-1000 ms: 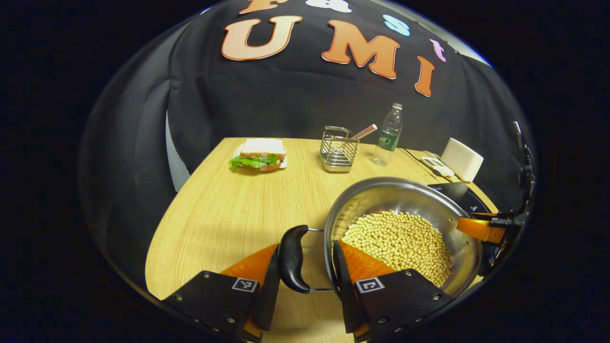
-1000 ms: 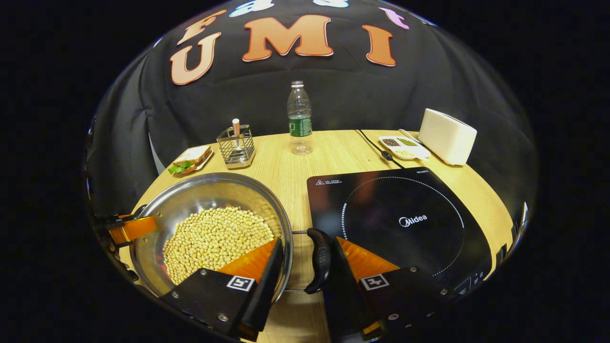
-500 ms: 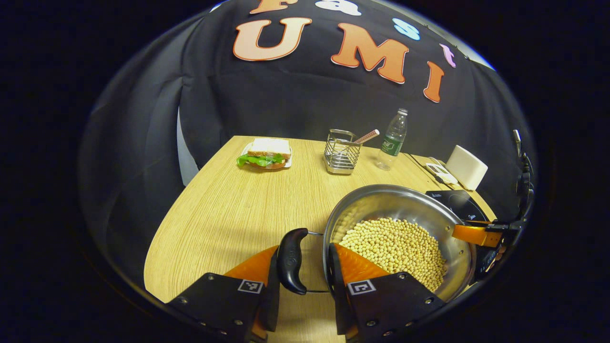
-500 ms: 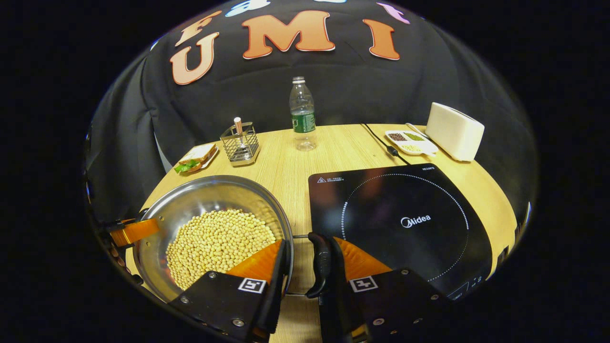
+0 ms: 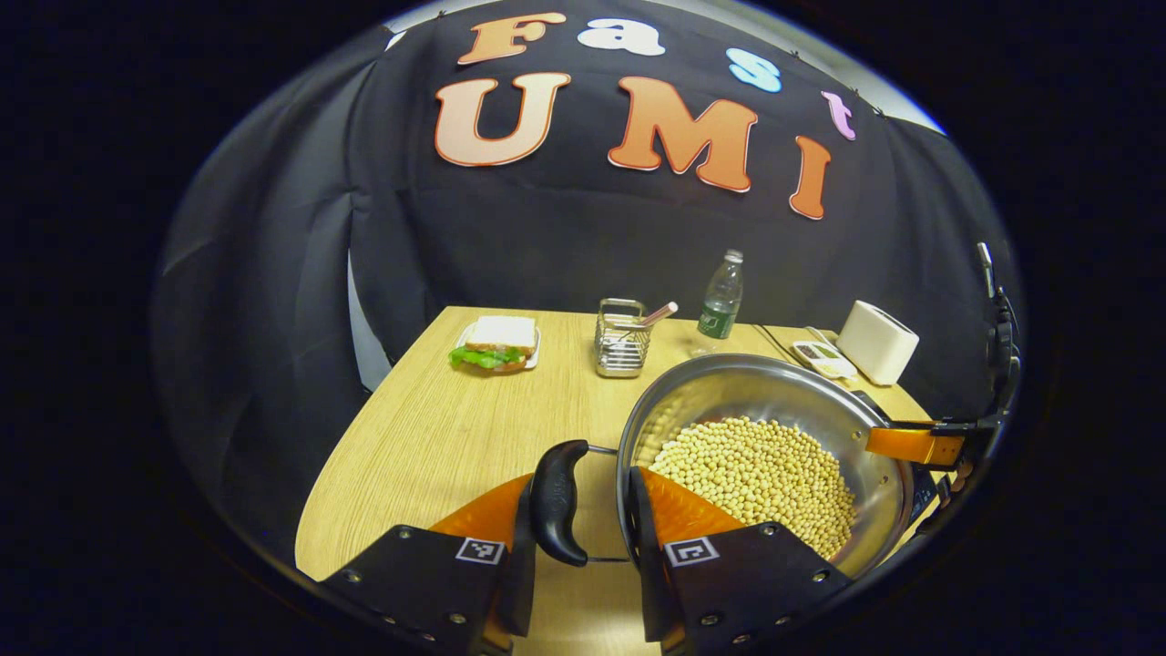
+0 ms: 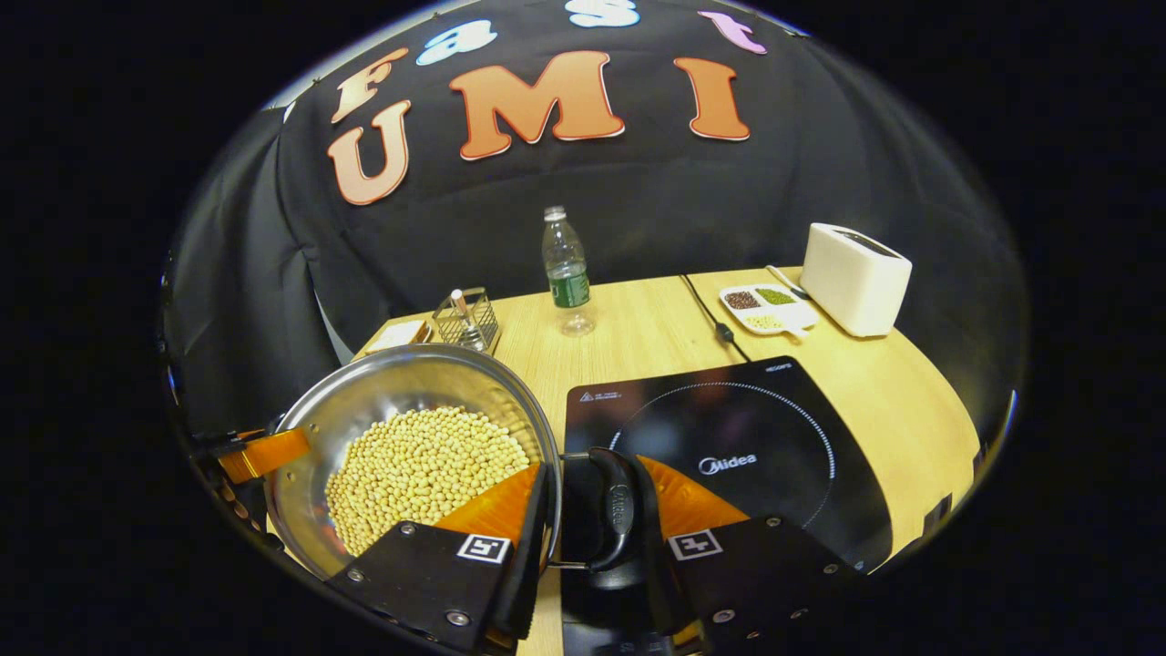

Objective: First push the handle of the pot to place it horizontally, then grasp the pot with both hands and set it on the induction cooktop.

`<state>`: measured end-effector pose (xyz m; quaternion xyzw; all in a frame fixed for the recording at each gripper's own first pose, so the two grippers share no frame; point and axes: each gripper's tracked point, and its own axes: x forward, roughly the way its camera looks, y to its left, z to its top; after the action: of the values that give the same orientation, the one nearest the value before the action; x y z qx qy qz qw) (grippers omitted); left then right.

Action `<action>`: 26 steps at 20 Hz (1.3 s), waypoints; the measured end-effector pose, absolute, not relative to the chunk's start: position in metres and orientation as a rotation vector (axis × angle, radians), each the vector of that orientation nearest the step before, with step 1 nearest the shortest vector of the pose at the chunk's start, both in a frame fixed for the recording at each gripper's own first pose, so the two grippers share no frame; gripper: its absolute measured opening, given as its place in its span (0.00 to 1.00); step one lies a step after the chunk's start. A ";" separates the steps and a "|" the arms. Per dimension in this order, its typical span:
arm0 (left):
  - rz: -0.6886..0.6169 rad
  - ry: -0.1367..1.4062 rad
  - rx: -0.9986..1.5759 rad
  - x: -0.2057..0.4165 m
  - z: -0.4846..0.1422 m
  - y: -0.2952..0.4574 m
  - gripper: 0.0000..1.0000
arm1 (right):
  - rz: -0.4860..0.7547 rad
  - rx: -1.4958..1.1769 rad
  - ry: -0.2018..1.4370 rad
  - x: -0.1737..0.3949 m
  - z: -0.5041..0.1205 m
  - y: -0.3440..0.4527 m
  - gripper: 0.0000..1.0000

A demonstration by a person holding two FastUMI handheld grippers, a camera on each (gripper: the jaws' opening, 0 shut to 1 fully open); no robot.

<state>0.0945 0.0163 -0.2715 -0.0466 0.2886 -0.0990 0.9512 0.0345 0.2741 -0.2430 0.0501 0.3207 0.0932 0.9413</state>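
pot (image 6: 414,456) lifted off the table since a second ago, carried toward the induction cooktop (image 6: 729,456), its right handle (image 6: 619,510) now above the cooktop's near edge

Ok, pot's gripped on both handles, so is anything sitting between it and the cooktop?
Nothing visible is. In the right gripper view the pot is right beside the cooktop, whose black glass looks bare. The bottle, wire basket, toaster and spice dish all stand farther back on the table.

My steel pot (image 6: 401,410), full of soybeans, is hanging at nine o'clock of the black induction cooktop (image 6: 729,456), its handles (image 6: 619,510) horizontal.
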 end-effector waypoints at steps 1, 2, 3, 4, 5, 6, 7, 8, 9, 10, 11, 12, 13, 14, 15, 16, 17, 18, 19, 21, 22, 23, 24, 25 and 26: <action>-0.206 0.579 -0.094 0.094 -0.264 0.007 0.48 | 0.187 0.104 0.648 0.034 -0.236 0.264 0.49; -0.210 0.572 -0.092 0.093 -0.258 -0.002 0.48 | 0.184 0.104 0.642 0.035 -0.229 0.256 0.49; -0.214 0.571 -0.095 0.090 -0.255 -0.012 0.48 | 0.180 0.102 0.634 0.037 -0.223 0.246 0.49; -0.219 0.573 -0.095 0.088 -0.252 -0.021 0.48 | 0.175 0.101 0.633 0.037 -0.221 0.236 0.49; -0.226 0.578 -0.093 0.086 -0.250 -0.030 0.48 | 0.170 0.101 0.632 0.037 -0.217 0.226 0.49; -0.233 0.584 -0.093 0.084 -0.249 -0.041 0.48 | 0.164 0.099 0.629 0.036 -0.215 0.216 0.49; -0.234 0.586 -0.097 0.084 -0.246 -0.049 0.47 | 0.159 0.099 0.624 0.036 -0.212 0.204 0.49; -0.240 0.585 -0.101 0.083 -0.242 -0.060 0.47 | 0.155 0.098 0.621 0.037 -0.209 0.194 0.49; -0.246 0.580 -0.105 0.082 -0.240 -0.070 0.50 | 0.151 0.096 0.624 0.039 -0.208 0.184 0.49; -0.252 0.581 -0.106 0.081 -0.238 -0.081 0.48 | 0.145 0.096 0.626 0.038 -0.206 0.174 0.49; -0.258 0.585 -0.104 0.079 -0.239 -0.092 0.48 | 0.139 0.093 0.627 0.041 -0.205 0.165 0.49; -0.266 0.591 -0.102 0.079 -0.240 -0.103 0.48 | 0.132 0.090 0.628 0.042 -0.206 0.154 0.49; -0.271 0.596 -0.104 0.077 -0.241 -0.113 0.48 | 0.125 0.088 0.627 0.044 -0.206 0.144 0.49; -0.278 0.597 -0.105 0.077 -0.240 -0.124 0.48 | 0.118 0.086 0.628 0.045 -0.205 0.135 0.49; -0.285 0.600 -0.105 0.076 -0.241 -0.134 0.49 | 0.112 0.082 0.629 0.047 -0.204 0.126 0.49; -0.291 0.604 -0.108 0.075 -0.242 -0.144 0.49 | 0.105 0.078 0.631 0.048 -0.204 0.116 0.49; -0.298 0.608 -0.109 0.075 -0.243 -0.154 0.49 | 0.099 0.076 0.630 0.049 -0.205 0.107 0.49; -0.304 0.612 -0.108 0.075 -0.243 -0.163 0.49 | 0.093 0.075 0.630 0.048 -0.204 0.098 0.49; -0.309 0.615 -0.106 0.076 -0.244 -0.171 0.49 | 0.089 0.074 0.630 0.050 -0.205 0.090 0.49; -0.319 0.624 -0.106 0.076 -0.248 -0.187 0.49 | 0.084 0.073 0.631 0.054 -0.208 0.076 0.49; -0.324 0.629 -0.104 0.076 -0.250 -0.194 0.49 | 0.081 0.075 0.635 0.055 -0.210 0.071 0.44; -0.326 0.633 -0.099 0.077 -0.252 -0.201 0.49 | 0.079 0.077 0.642 0.058 -0.214 0.066 0.49; -0.326 0.637 -0.093 0.077 -0.254 -0.206 0.49 | 0.078 0.081 0.650 0.060 -0.218 0.061 0.44; -0.326 0.642 -0.088 0.076 -0.257 -0.211 0.49 | 0.078 0.085 0.656 0.062 -0.222 0.057 0.49; -0.325 0.650 -0.084 0.078 -0.262 -0.216 0.48 | 0.078 0.087 0.664 0.063 -0.226 0.054 0.49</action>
<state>0.0778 -0.2158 -0.2616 -0.0413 0.3178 -0.1591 0.9338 0.0629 0.0538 -0.2263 0.0428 0.3256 0.0382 0.9438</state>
